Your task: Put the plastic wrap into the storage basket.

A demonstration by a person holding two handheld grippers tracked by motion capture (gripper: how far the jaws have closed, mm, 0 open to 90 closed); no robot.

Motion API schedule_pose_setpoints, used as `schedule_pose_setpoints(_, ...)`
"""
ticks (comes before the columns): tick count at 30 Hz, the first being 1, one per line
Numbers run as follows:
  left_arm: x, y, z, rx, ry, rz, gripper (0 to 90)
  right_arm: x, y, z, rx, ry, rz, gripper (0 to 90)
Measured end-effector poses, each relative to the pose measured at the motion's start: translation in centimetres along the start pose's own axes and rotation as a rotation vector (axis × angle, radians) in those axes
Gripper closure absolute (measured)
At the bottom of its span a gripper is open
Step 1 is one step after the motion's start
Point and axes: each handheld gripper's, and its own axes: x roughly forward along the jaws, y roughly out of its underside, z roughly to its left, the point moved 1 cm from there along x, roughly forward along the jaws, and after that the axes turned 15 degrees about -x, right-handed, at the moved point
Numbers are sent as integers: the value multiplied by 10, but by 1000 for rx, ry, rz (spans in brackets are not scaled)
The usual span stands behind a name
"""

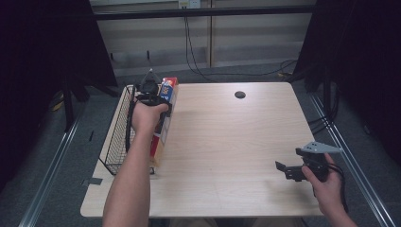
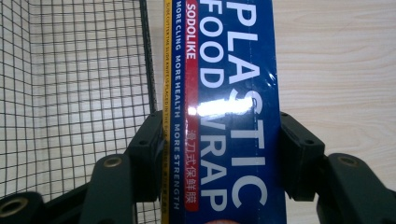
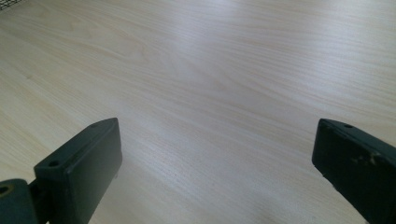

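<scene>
A wire basket (image 1: 120,137) is sitting along the worktop's (image 1: 227,142) left edge, with a food wrap box (image 1: 164,118) lying just beside its right wall. A round hole (image 1: 239,94) is sitting toward the worktop's far side.

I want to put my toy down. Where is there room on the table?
Most of the table is bare: everything between the box and the right gripper, apart from the small black cap. The left edge is crowded by the basket, box and left gripper.

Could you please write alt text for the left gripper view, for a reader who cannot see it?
The left gripper clamps a long blue plastic food wrap box between its black jaws. A black wire basket lies beside the box, on a pale wooden table.
</scene>
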Motion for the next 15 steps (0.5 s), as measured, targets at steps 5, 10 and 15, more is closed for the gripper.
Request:
schedule_pose_setpoints(5, -2, -1, 8, -9, -5, -6, 434, 1, 0, 0, -3, 2, 0, 17)
schedule_pose_setpoints(10, -4, -1, 19, -31, -18, -11, 433, 0, 0, 1, -3, 0, 0, 17)
schedule_pose_setpoints(15, -6, -1, 28, -45, -25, -12, 433, 0, 0, 1, -1, 0, 1, 17)
